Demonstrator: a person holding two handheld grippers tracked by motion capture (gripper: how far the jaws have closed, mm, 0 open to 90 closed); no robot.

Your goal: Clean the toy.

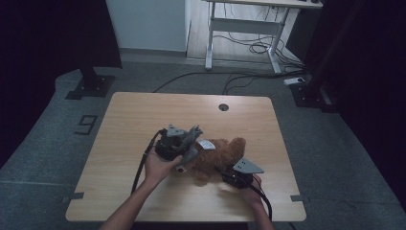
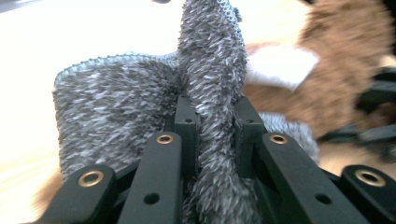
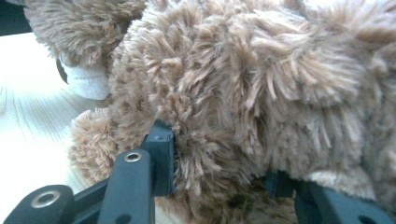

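Gripping, left gripper (image 2: 215, 123): a fold of grey knit cloth (image 2: 116, 116) is pinched between the jaws.
Gripping, right gripper (image 3: 219, 163): brown fur of the teddy bear (image 3: 243, 84) is clamped.
Teddy bear position: laid at the middle of the tabletop (image 1: 143, 110), between both grippers.
White tag (image 1: 206, 143): seen on the bear, beside the cloth.

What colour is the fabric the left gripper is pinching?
Mottled grey and white, fuzzy; the fabric shows best in the left gripper view.
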